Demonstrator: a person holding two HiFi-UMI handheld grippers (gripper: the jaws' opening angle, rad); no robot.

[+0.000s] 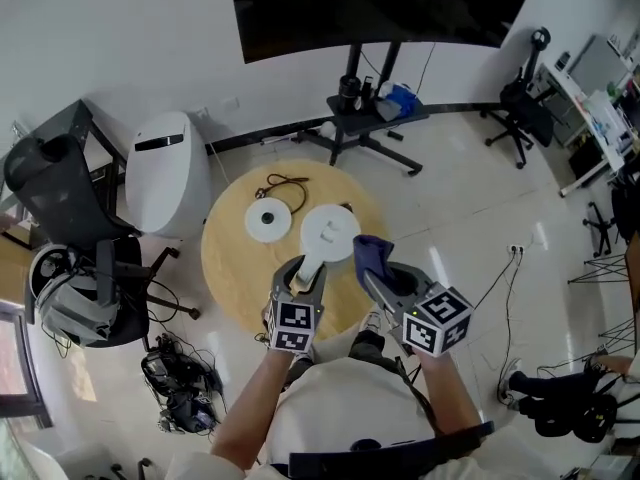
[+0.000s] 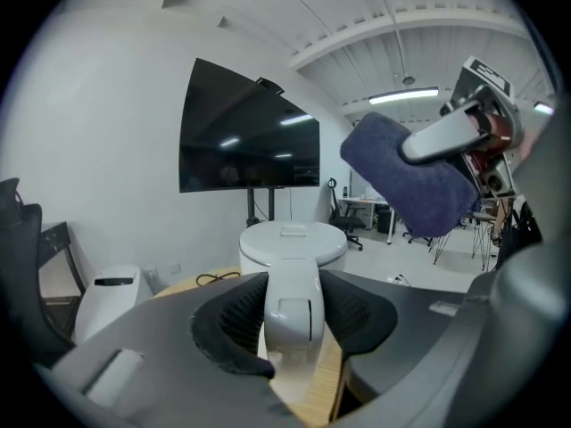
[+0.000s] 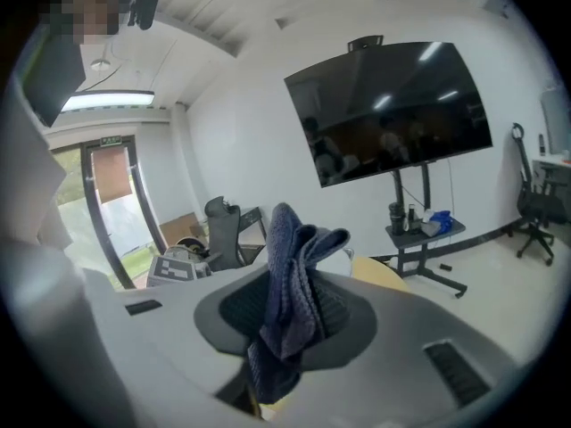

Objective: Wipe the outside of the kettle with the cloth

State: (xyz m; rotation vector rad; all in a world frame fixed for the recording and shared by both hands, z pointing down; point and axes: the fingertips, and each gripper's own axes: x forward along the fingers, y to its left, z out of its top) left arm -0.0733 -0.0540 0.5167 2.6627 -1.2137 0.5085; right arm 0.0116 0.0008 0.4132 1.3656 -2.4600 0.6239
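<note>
A white kettle (image 1: pixel 332 228) stands on the round wooden table (image 1: pixel 228 258), its handle (image 1: pixel 312 266) pointing toward me. My left gripper (image 1: pixel 303 274) is shut on that handle; in the left gripper view the handle (image 2: pixel 293 303) sits between both black pads, with the lid (image 2: pixel 293 242) beyond. To the kettle's right, my right gripper (image 1: pixel 378 270) is shut on a bunched dark blue cloth (image 1: pixel 371 251), held in the air beside and slightly above the kettle. The cloth (image 3: pixel 290 297) sticks up from between the right pads and also shows in the left gripper view, cloth (image 2: pixel 409 181).
The kettle's white round base (image 1: pixel 268 220) and its black cord (image 1: pixel 283 185) lie on the table left of the kettle. A white floor appliance (image 1: pixel 165 173) and office chairs (image 1: pixel 60 183) stand to the left. Behind the table is a screen stand (image 1: pixel 370 118).
</note>
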